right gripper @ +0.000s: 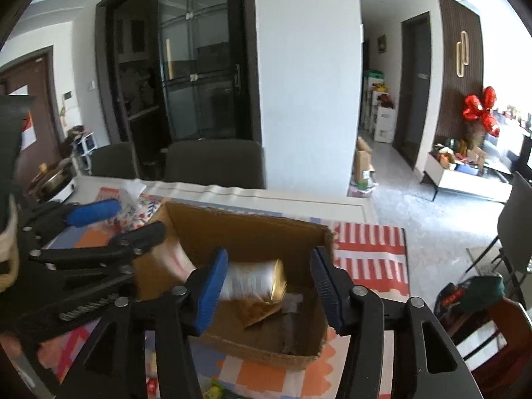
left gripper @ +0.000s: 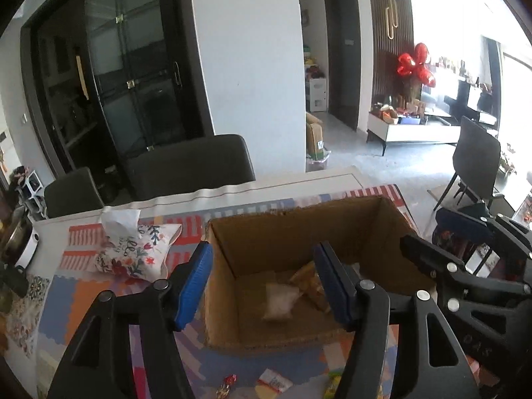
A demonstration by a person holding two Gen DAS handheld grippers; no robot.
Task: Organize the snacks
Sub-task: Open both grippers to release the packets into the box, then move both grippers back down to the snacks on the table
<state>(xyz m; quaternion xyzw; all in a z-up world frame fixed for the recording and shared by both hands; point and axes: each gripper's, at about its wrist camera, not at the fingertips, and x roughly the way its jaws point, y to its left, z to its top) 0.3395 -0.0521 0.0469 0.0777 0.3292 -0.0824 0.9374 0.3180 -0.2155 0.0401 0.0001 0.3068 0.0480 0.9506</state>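
Note:
An open cardboard box [left gripper: 299,219] stands on the patterned table mat; it also shows in the right wrist view [right gripper: 246,229]. Inside lie a white snack packet [left gripper: 279,302] and a brown one [left gripper: 309,282]. My left gripper [left gripper: 262,286] is open and empty above the box's near side. My right gripper [right gripper: 269,286] is open over the box; a blurred white and gold packet [right gripper: 252,281] is between its fingers, apart from the right finger, above a brown packet [right gripper: 257,311]. Loose snacks [left gripper: 272,380] lie on the mat before the box.
A floral tissue pouch [left gripper: 136,252] lies left of the box. Two dark chairs [left gripper: 189,166] stand behind the table. A pot on a white base [right gripper: 56,183] sits at the far left. Another chair [left gripper: 475,156] stands to the right on the floor.

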